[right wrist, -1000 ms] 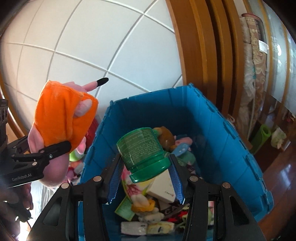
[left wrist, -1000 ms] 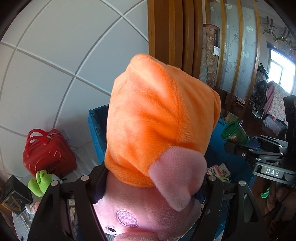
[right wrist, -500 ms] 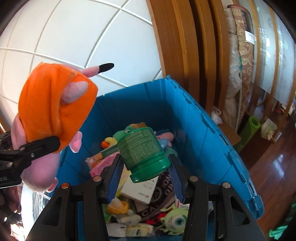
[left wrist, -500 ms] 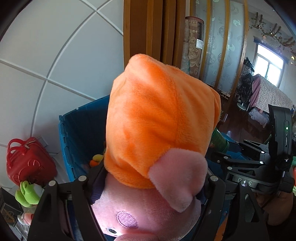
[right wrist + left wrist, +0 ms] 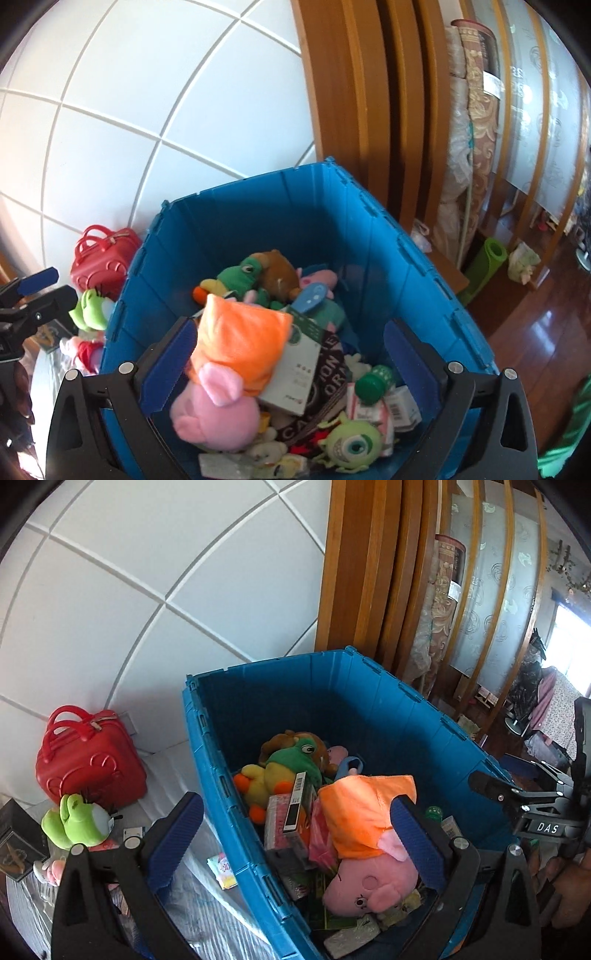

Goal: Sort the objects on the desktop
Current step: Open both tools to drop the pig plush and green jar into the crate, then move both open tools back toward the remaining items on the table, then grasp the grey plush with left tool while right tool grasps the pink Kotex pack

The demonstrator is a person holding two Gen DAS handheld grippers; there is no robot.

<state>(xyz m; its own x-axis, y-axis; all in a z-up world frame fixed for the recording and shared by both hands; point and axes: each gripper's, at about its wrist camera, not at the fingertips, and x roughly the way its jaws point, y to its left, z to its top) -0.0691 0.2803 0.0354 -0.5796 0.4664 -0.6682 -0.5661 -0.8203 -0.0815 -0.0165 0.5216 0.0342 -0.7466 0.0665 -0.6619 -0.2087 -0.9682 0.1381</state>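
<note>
The pink pig plush in an orange dress lies inside the blue crate, on other toys and boxes; it also shows in the right wrist view. The green bottle lies in the crate near its right side. My left gripper is open and empty above the crate's left wall. My right gripper is open and empty above the crate. The left gripper's fingers show at the left edge of the right wrist view.
A red handbag and a green frog plush stand on the table left of the crate, with a black box and small items. A white tiled wall is behind. Wooden panels and a rolled green mat are to the right.
My left gripper has opened and the pig plush has dropped into the crate. My right gripper has opened and the green bottle now lies in the crate.
</note>
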